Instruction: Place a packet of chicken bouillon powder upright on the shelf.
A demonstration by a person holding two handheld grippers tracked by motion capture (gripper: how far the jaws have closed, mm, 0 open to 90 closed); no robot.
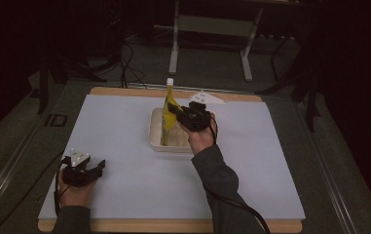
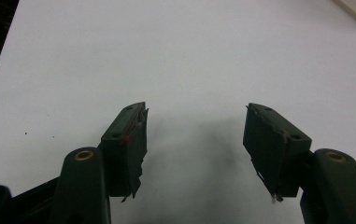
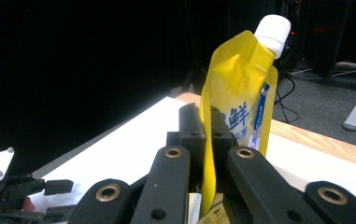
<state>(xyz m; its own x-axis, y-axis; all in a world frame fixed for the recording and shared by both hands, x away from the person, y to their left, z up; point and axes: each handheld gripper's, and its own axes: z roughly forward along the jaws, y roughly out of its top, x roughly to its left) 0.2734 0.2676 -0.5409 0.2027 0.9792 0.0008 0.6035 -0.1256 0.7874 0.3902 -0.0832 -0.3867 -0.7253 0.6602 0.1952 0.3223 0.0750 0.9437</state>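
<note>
A yellow spout pouch with a white cap stands upright in a shallow white tray at the middle of the table. My right gripper is shut on the pouch's edge; in the right gripper view the black jaws pinch the yellow pouch between them at the right gripper. My left gripper rests near the front left of the white mat, jaws apart. The left gripper view shows the left gripper open over bare white mat, nothing between its pads.
The white mat covers a wooden tabletop whose edge shows at the front. A metal table frame and cables stand on the dark floor behind. The left gripper appears far off at the lower left of the right gripper view.
</note>
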